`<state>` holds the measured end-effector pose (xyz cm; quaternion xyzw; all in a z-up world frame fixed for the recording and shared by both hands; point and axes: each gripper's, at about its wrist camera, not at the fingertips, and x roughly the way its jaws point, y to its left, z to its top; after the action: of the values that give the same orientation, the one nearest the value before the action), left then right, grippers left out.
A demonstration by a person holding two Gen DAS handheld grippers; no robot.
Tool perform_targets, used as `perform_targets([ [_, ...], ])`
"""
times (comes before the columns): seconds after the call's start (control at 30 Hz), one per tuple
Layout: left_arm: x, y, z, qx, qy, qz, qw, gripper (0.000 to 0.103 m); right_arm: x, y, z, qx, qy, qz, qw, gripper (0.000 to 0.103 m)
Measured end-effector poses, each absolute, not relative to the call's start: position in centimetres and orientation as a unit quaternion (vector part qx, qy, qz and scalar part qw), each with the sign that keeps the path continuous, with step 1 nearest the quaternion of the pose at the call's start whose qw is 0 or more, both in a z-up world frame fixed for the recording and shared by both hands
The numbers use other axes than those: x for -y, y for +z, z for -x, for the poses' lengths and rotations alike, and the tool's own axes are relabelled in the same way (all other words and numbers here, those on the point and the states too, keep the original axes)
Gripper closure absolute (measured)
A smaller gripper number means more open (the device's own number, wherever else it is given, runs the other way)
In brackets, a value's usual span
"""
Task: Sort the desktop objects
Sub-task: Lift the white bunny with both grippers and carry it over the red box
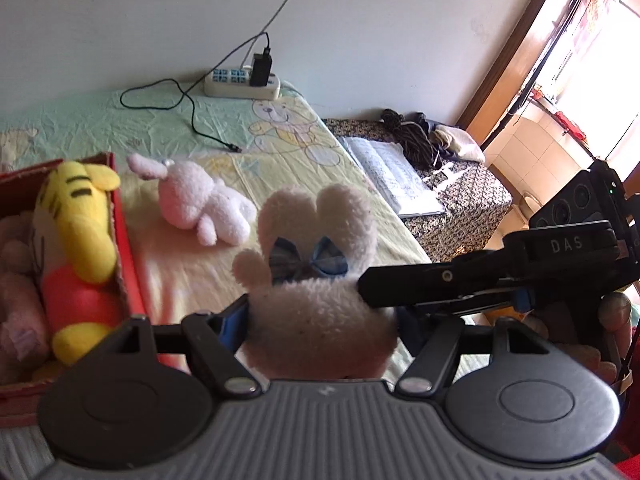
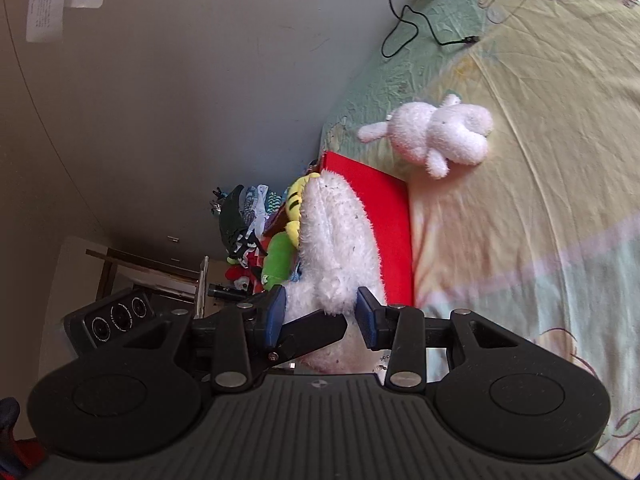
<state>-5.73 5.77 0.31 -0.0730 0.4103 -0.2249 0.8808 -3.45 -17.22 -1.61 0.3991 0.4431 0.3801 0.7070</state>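
My left gripper pinches the white bunny between its jaws; my right gripper seems to squeeze its ears too. The red box lies left, pink bunny beyond on the bed.

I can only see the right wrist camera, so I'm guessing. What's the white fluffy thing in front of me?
Observer: A white plush bunny. The left wrist view shows a blue bow below its ears.
Operator: Is the other gripper holding it?
Observer: Yes, the left gripper is clamped around its body.
Operator: What's in the red box?
Observer: In the red box, a pink plush lies beside the yellow tiger plush.
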Motion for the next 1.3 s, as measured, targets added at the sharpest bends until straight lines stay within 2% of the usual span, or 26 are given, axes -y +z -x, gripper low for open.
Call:
perform_targets([
  [0.23, -12.0, 4.8, 6.9, -0.343, -0.211, 0.051, 0.914, 0.032, 10.7, 2.4, 2.4, -0.388, 0.424, -0.370, 0.729, 0.061],
  [0.43, -17.6, 6.0, 6.5, -0.318, -0.186, 0.025, 0.929, 0.031, 4.4, 2.7, 0.8, -0.370, 0.442, -0.353, 0.737, 0.061],
  [0.93, -28.2, 0.4, 2.4, -0.349, -0.140, 0.047, 0.925, 0.031, -6.1, -2.1, -3.8, -0.394, 0.429, -0.320, 0.747, 0.061],
  [1.3, -30.3, -3.0, 0.5, -0.384, -0.126, 0.051, 0.913, 0.031, -8.5, -2.8, -4.0, -0.418, 0.405, -0.268, 0.768, 0.062],
])
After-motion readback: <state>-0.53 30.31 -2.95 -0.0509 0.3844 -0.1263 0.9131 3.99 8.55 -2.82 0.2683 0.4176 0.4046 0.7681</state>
